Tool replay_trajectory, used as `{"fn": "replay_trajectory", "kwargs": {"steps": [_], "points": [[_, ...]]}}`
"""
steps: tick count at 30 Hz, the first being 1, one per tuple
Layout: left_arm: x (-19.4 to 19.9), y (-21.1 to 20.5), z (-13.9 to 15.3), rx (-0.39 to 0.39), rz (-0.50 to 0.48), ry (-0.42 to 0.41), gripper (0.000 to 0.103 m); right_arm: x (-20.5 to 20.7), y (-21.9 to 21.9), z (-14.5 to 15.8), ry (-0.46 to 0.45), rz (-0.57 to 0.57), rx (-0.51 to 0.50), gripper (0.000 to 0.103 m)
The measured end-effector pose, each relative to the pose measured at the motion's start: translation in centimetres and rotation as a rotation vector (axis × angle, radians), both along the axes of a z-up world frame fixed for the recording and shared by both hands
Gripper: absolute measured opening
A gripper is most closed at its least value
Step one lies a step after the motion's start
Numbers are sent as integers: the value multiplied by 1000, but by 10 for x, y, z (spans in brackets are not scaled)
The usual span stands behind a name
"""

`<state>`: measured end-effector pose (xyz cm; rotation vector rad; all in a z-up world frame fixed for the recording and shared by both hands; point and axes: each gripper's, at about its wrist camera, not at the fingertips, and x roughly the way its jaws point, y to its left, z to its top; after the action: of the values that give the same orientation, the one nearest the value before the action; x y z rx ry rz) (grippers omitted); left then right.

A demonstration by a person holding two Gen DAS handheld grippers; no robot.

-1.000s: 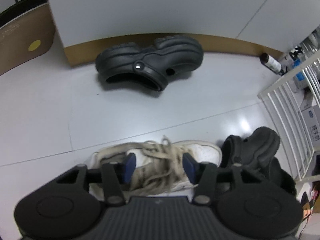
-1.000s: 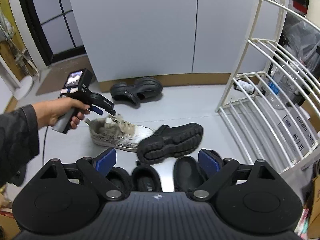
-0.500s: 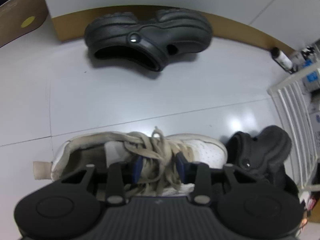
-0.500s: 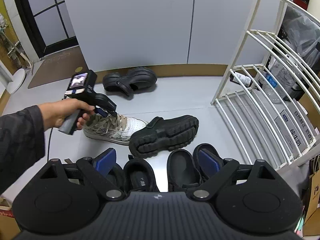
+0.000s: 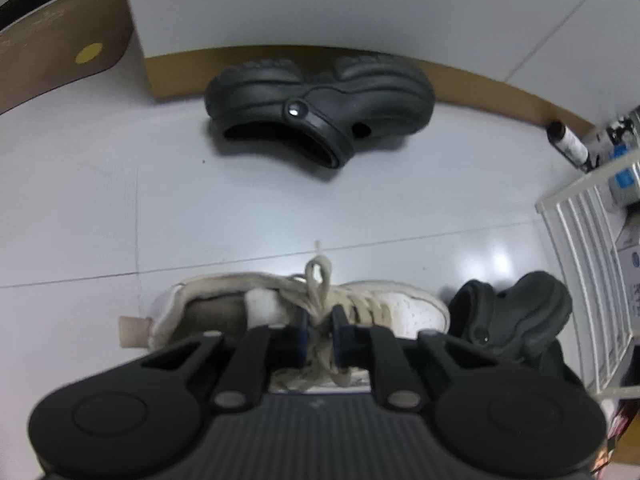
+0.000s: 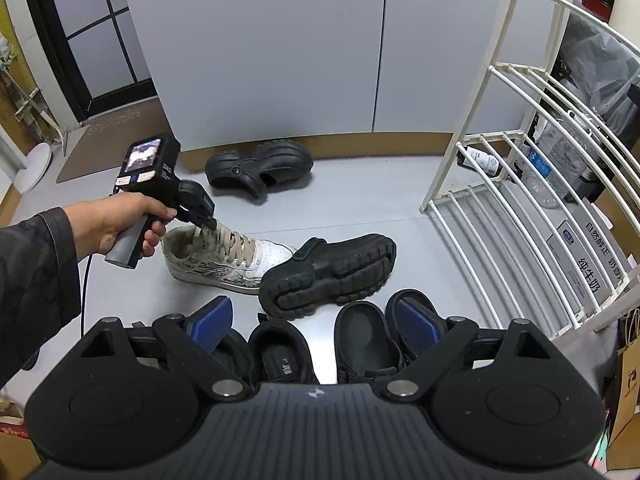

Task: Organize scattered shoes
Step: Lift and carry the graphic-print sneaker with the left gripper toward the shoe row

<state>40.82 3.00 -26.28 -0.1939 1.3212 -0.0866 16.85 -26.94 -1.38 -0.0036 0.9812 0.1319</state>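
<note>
A white sneaker [image 5: 404,306] with beige laces lies on the grey floor, and my left gripper [image 5: 319,330] is shut on its laces near the tongue. From the right wrist view the same sneaker [image 6: 224,260] shows with the left gripper [image 6: 206,222] pinching the laces, held by a hand. A black clog [image 6: 328,272] lies on its side against the sneaker's toe. Another black clog [image 5: 320,120] lies by the wall. My right gripper [image 6: 316,320] is open above two black slip-on shoes [image 6: 280,356].
A white wire shoe rack [image 6: 520,168] stands to the right, with bottles [image 6: 484,160] and boxes behind it. A brown mat [image 5: 60,60] lies at the far left. White cabinet doors [image 6: 320,48] close off the back. Bare floor lies between the sneaker and the far clog.
My left gripper came down over the sneaker and went from open to shut on its laces. The right gripper drifted forward slightly and stays open.
</note>
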Motion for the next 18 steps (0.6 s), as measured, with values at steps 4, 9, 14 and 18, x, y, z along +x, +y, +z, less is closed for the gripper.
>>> {"fn": "replay_trajectory", "kwargs": {"steps": [4,9,14,18], "points": [[-3,7,7,-35,14,-11,10,-2,-1,2,-4,3,2,92],[-7,10,23,-30,12,-30,10,2,-2,-3,3,6,7,92],[-17,20,49,-14,25,-49,10,3,-9,1,-7,-9,25,92],[-31,38,81,10,48,-73,10,4,-14,3,-12,-21,33,92]]}}
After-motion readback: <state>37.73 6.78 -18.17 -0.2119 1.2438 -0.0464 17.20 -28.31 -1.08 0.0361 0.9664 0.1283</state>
